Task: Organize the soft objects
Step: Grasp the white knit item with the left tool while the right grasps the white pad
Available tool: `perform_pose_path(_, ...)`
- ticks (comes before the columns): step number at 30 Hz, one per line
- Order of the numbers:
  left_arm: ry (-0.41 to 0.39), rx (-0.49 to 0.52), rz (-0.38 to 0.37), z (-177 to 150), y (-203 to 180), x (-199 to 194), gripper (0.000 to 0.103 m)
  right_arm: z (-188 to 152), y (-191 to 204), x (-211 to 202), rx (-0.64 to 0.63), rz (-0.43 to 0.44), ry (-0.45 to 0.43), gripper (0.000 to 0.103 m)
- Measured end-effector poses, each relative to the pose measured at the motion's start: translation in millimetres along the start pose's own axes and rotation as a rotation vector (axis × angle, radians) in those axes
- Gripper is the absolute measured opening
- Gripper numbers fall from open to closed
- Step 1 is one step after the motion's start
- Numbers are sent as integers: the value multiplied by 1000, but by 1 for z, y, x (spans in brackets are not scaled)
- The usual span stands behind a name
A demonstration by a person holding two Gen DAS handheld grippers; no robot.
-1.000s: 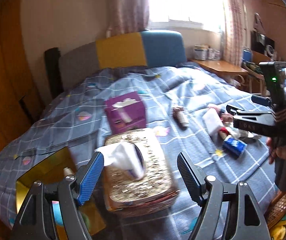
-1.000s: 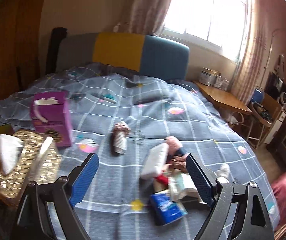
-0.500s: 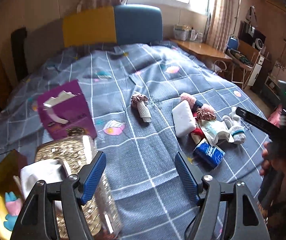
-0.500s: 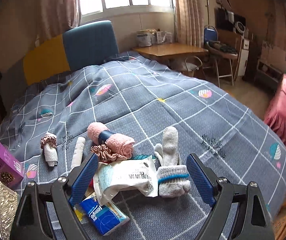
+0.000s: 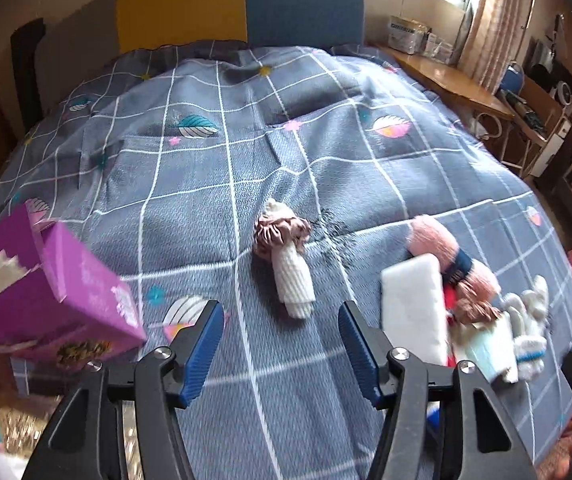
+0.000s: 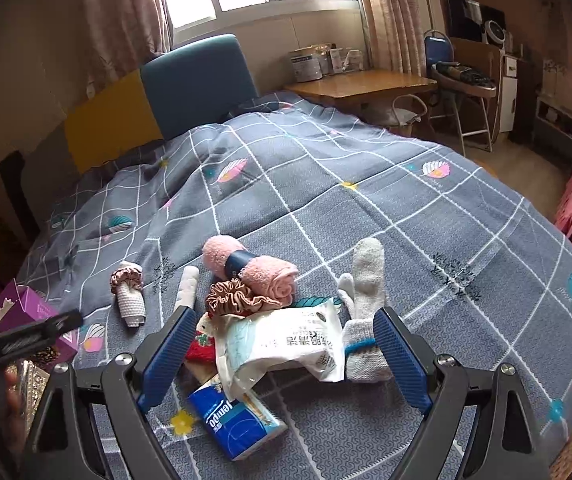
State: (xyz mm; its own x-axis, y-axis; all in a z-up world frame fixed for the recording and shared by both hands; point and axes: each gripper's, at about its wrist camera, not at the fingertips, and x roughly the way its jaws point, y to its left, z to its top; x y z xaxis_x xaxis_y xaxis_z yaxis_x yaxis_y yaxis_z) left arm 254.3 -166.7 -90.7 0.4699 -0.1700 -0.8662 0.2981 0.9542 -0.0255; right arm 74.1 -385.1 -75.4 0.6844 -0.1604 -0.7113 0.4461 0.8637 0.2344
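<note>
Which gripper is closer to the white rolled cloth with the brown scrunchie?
Left. The left gripper points at the rolled cloth, fingers closing, empty. The right gripper hovers over the wipes packet instead.

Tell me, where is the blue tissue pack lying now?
In the right wrist view the blue tissue pack lies on the bedspread at the pile's near edge, just below the white wipes packet.

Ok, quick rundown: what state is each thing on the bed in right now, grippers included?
left gripper: jaws closing, nothing between them
right gripper: open, empty
white rolled cloth: rolled, scrunchie around one end
pink towel: rolled, dark band around it
purple box: top torn open, tilted
wipes pack: crumpled, atop the pile
blue tissue pack: lying flat
</note>
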Motion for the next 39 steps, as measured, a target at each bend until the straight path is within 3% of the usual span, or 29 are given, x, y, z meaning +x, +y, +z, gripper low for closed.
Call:
perform_pose_path(9, 86, -29, 16, 31, -6, 71, 60, -2, 1, 12, 11, 42, 65, 91)
perform_pose_path(10, 98, -22, 24, 32, -7, 77, 56, -2, 0, 13, 14, 41, 69, 91)
perform_pose_path(12, 131, -4, 17, 34, -10, 88, 20, -3, -2, 16, 30, 38, 80, 91)
perform_pose_path(13, 144, -8, 3, 32, -9, 90, 17, -3, -3, 17, 36, 40, 87, 91)
perform_pose_path(18, 108, 14, -27, 25, -9, 62, 15, -4, -2, 19, 38, 44, 92, 88)
perform_pose_path(20, 82, 51, -33, 24, -13, 44, 15, -3, 3, 20, 11, 62, 99, 79)
perform_pose_path(25, 22, 109, -31, 46, -14, 5, 15, 8, 36, 35, -95, 146, 159, 75)
perform_pose_path(30, -65, 7, -37, 87, 33, -45, 15, 25, 80, 85, -202, 183, 257, 74)
perform_pose_path(33, -128, -45, -5, 106, 77, -77, 15, 29, 100, 120, -233, 134, 325, 74)
perform_pose_path(34, -147, -65, 8, 109, 93, -87, 15, 28, 103, 131, -227, 128, 360, 69)
perform_pose_path(38, -215, -191, 101, 102, 186, -127, 15, 21, 112, 150, -255, 81, 411, 27)
perform_pose_path(39, -228, -222, 132, 95, 208, -135, 15, 20, 113, 151, -256, 80, 414, 25)
